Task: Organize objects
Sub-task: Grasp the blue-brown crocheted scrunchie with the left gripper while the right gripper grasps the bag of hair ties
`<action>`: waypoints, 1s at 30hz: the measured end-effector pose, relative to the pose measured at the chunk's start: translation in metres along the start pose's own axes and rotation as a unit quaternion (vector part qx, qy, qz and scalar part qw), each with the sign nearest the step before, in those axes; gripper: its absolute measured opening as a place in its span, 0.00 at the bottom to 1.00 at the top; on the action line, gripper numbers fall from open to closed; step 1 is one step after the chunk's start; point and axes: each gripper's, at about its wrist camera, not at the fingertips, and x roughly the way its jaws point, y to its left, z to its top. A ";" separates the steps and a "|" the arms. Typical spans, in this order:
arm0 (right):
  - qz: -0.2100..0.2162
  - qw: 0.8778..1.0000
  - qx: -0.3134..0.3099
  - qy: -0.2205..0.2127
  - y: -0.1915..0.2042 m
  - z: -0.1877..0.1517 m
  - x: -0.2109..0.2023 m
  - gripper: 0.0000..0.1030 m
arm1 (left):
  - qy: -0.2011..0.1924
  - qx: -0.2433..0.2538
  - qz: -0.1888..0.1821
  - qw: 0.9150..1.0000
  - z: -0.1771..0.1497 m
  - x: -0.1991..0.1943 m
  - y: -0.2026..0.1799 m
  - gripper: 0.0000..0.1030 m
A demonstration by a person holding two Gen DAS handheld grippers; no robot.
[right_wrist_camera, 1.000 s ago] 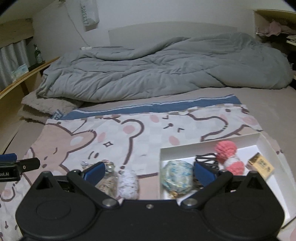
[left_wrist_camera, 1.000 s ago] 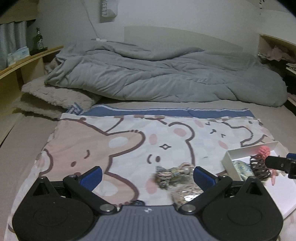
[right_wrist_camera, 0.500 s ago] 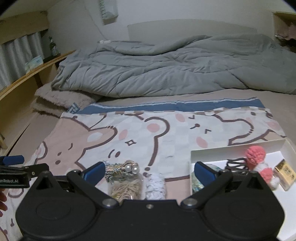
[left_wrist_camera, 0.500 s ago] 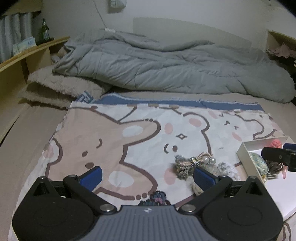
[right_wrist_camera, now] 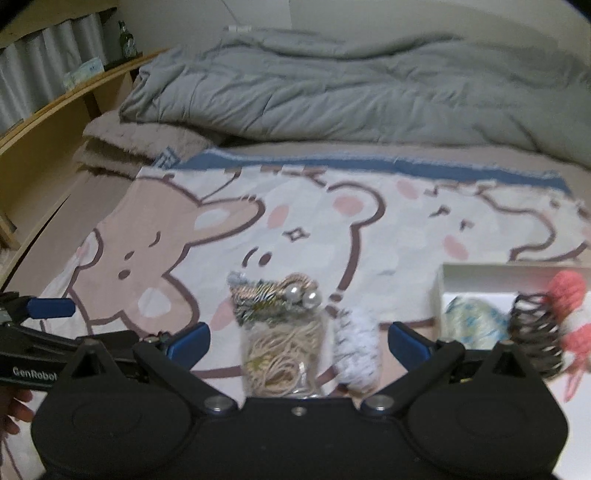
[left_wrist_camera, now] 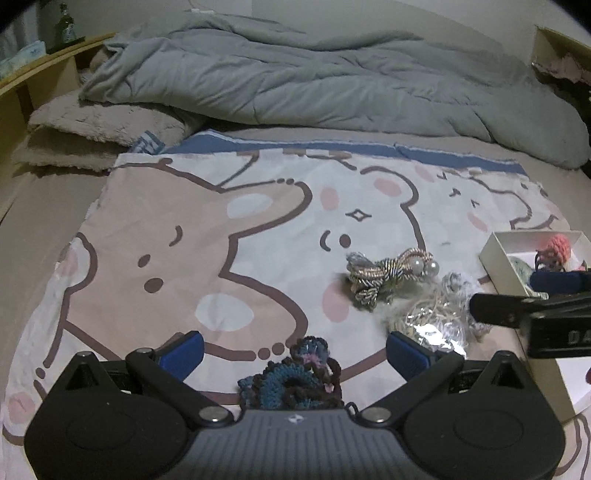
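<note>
Left wrist view: left gripper (left_wrist_camera: 295, 345) released, jaws wide; dark crocheted scrunchie (left_wrist_camera: 295, 376) between them, bottom centre. Pearl-knot hair tie (left_wrist_camera: 391, 271) right of centre.

Right wrist view: right gripper (right_wrist_camera: 299, 341) released; bagged elastics (right_wrist_camera: 280, 360) between jaws. White box (right_wrist_camera: 441, 291) lower right.

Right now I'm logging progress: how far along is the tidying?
Done: pink pom-pom, black spiral tie and pale scrunchie sit in the white box. In hand: nothing; both tongs open. Left: pearl tie, bag of elastics, white scrunchie, dark crochet scrunchie.

One white box (right_wrist_camera: 476, 273), four hair ties outside it, one bottle (right_wrist_camera: 127, 35), one duvet (right_wrist_camera: 351, 92)
</note>
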 end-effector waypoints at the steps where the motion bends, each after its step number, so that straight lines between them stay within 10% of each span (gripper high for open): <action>1: 0.002 1.000 0.002 0.009 0.001 -0.001 0.004 1.00 | 0.005 0.000 -0.002 1.000 0.000 0.002 0.000 1.00; 30: -0.029 0.985 -0.072 0.152 0.036 -0.012 0.100 0.74 | 0.109 0.151 -0.042 0.982 -0.025 0.074 -0.003 0.99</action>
